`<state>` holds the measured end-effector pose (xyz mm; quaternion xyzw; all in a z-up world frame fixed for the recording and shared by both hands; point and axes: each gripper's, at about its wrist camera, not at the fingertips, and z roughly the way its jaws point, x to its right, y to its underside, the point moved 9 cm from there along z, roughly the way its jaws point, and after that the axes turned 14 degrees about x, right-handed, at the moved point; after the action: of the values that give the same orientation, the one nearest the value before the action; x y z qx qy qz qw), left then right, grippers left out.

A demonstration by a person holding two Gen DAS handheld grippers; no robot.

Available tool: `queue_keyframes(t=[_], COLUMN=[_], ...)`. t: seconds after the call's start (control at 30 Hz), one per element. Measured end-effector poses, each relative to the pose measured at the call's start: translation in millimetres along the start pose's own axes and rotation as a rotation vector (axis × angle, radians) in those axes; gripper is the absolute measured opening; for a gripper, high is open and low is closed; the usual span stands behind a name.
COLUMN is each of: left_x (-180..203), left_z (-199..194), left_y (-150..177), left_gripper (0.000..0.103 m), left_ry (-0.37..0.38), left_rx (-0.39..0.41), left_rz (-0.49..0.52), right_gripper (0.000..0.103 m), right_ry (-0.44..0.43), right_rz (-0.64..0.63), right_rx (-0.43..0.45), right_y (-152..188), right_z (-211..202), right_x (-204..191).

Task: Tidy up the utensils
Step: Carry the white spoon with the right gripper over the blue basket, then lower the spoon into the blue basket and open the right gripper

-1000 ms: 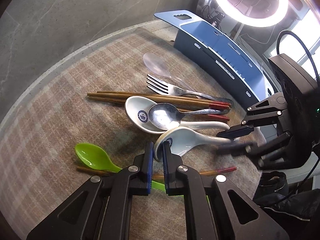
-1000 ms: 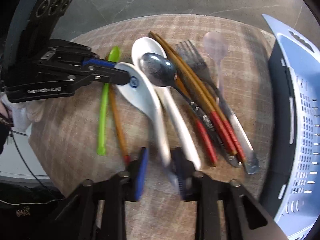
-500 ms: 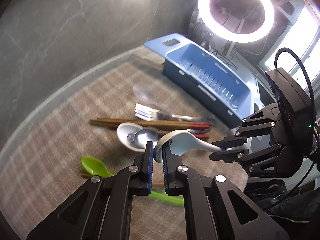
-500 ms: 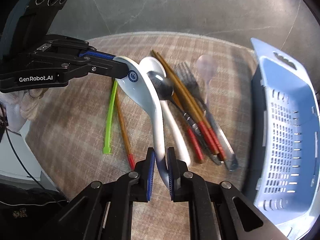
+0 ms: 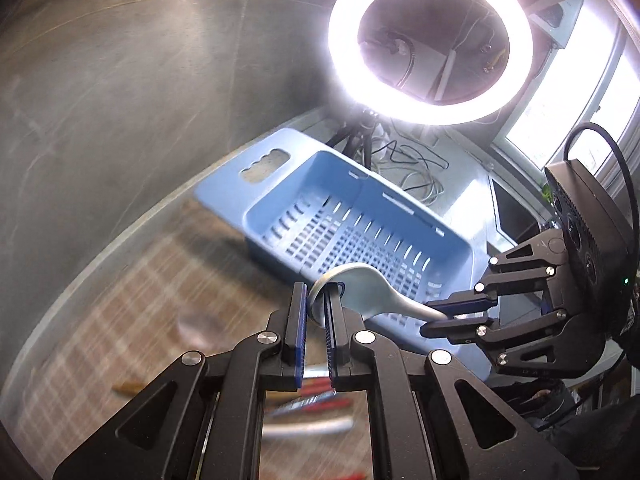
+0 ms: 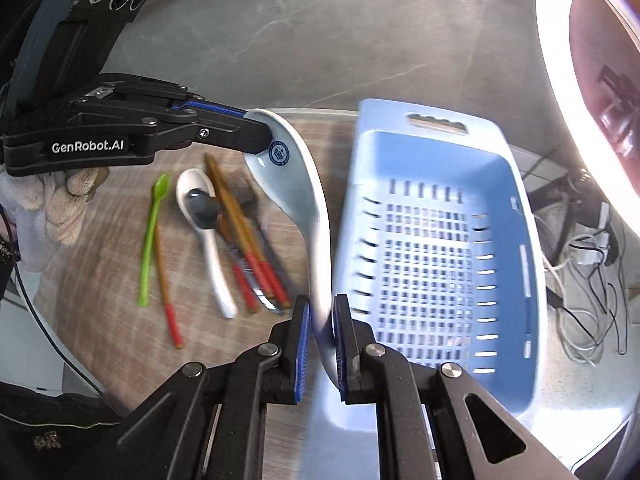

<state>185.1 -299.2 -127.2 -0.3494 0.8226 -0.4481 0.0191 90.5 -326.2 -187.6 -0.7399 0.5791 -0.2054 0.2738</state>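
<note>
Above the mat point(image 6: 120, 272), white spoon point(image 6: 304, 184) clamped between left gripper point(image 6: 260, 136) and right gripper point(image 6: 320, 344).

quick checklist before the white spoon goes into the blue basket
1. Left claw shut on the white ceramic spoon bowl: ok.
2. Right claw shut on the spoon handle: ok.
3. Spoon clear of the other utensils on the mat: ok.
4. Blue basket empty, with room: ok.
5. Spoon over the basket interior: not ok, at its near rim.
6. Height above the rim: cannot tell.
</note>
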Motion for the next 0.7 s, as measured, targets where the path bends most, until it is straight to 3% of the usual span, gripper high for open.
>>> queue_keyframes(t=[0.3, 0.7], left_x=[13.6, 14.9], left_z=[77.4, 128.5], left_y=[-9.7, 10.8], left_gripper=[0.006, 0.006], left_ry=[0.027, -0.016], left_rx=[-0.076, -0.189], left_rz=[-0.014, 0.014], right_gripper=[0.009, 0.01], right_ry=[0.029, 0.044], right_rz=[0.069, 0.062], right_rx=[-0.042, -0.122], right_y=[18.2, 39.9], right_z=[21.3, 42.6], right_x=[53.7, 79.0])
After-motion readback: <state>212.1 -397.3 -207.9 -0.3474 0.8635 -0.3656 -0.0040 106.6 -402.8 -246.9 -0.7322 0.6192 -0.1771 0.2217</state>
